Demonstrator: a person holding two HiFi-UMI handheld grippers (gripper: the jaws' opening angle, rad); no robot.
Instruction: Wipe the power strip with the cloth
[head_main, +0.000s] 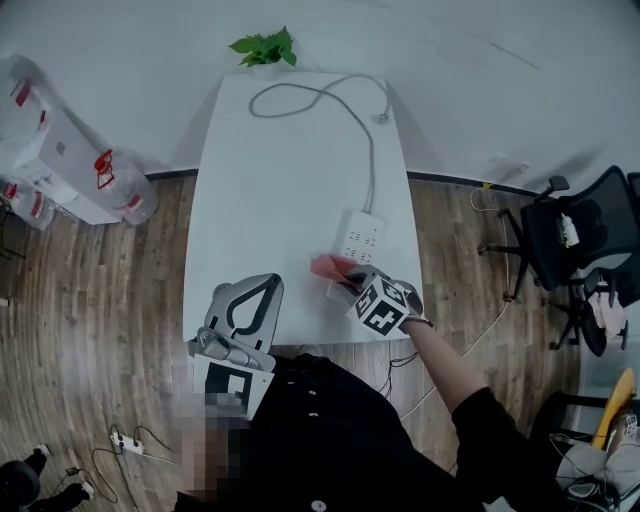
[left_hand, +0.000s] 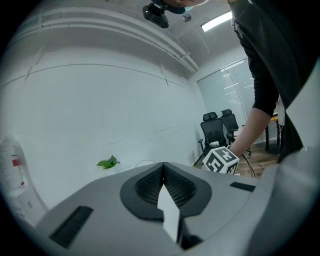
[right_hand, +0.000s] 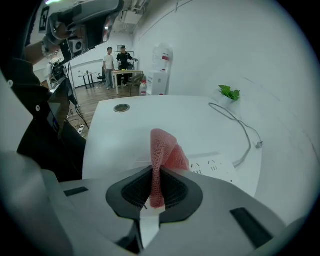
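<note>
Right gripper (right_hand: 156, 186) is clamped on one edge of the pink cloth (right_hand: 161, 147), leaving the rest free to wipe the power strip (head_main: 361, 236) just beyond it on the table (head_main: 270, 170). Left gripper (left_hand: 163, 187) sits idle at the near edge, jaws together and empty.

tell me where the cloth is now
The pink cloth is clamped in the right hand-held gripper, near the right front edge of the table in the head view, by the near end of the power strip.

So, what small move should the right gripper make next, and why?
Probably lower the cloth onto the near end of the power strip and begin a stroke along it: the right gripper is shut on the cloth, which is just beside that end.
</note>
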